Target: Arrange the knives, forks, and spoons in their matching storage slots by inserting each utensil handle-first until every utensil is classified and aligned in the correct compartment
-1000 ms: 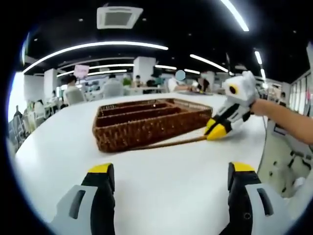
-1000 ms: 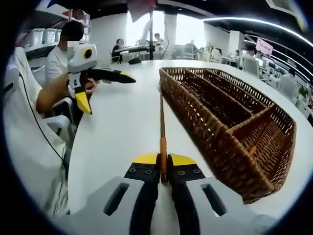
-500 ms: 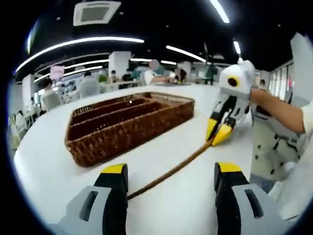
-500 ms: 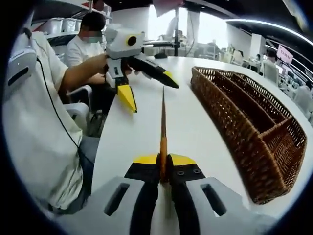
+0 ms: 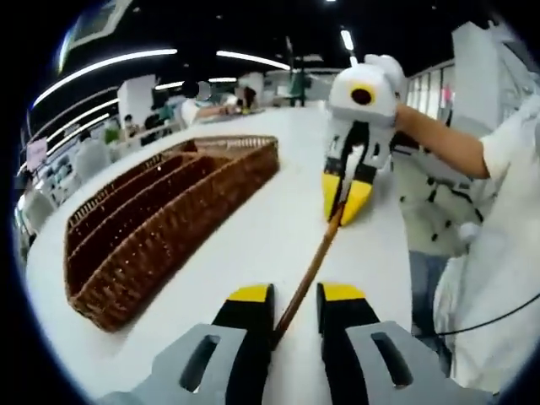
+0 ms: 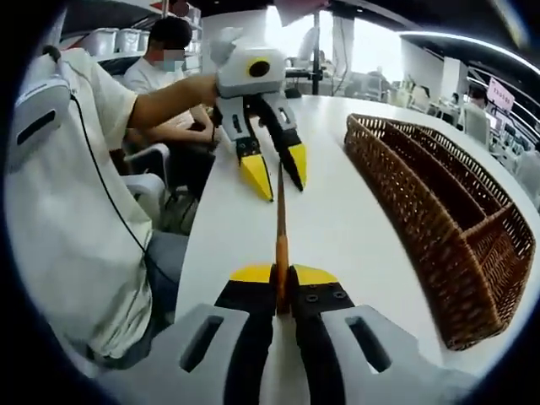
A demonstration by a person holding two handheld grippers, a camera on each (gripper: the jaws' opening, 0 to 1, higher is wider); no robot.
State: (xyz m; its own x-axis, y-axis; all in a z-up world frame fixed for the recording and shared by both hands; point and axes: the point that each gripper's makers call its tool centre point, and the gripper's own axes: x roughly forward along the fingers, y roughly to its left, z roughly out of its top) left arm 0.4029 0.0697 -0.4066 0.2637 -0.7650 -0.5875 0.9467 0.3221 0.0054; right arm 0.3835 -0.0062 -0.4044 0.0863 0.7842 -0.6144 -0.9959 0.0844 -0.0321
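Two grippers meet over the white desk (image 6: 354, 228). Right gripper (image 6: 283, 274) clamps one end of a thin wooden utensil (image 6: 281, 211); left gripper (image 5: 287, 294), jaws apart, straddles its other end. Wicker tray (image 6: 439, 194) lies nearby.

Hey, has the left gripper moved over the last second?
Yes. In the right gripper view, the left gripper has swung from well out to the side, away from the wicker tray, to the far tip of the utensil.

A white bench (image 6: 337, 228) carries everything; a seated person in a white shirt (image 6: 160, 72) sits at eleven o'clock; ceiling light strips (image 5: 110, 63) glow at ten o'clock.
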